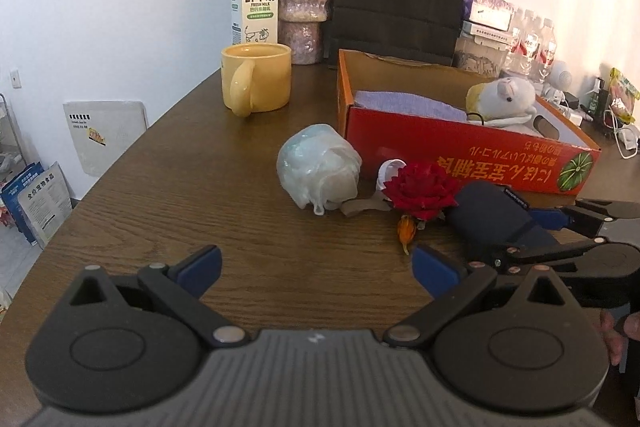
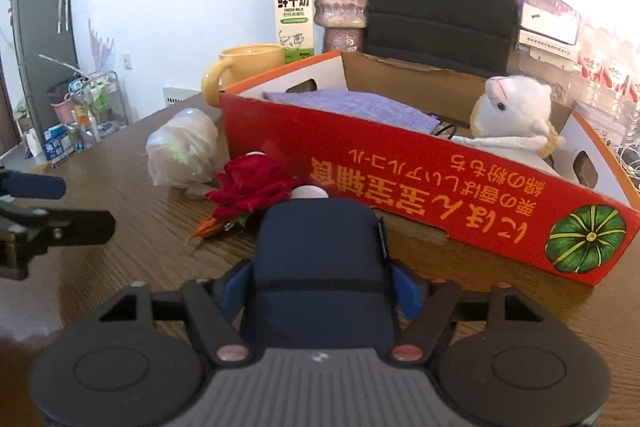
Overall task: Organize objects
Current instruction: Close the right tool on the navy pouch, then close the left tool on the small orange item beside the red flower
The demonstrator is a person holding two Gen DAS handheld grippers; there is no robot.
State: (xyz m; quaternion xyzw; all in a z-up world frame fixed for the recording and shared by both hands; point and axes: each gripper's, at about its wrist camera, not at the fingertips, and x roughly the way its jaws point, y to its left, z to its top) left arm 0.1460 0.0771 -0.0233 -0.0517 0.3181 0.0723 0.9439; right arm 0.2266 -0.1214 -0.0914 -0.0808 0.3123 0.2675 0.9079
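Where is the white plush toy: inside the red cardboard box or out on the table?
Inside: the white plush toy sits behind the red cardboard box's front wall.

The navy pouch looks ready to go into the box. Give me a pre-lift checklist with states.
1. Right tongs around the navy pouch, pads at both sides: ok.
2. Grip firm enough to lift: cannot tell.
3. Red rose apart from the pouch: cannot tell; it lies close by.
4. Free space in the red box between purple cloth and plush toy: cannot tell.
5. Left tongs open, empty, off the pouch: ok.
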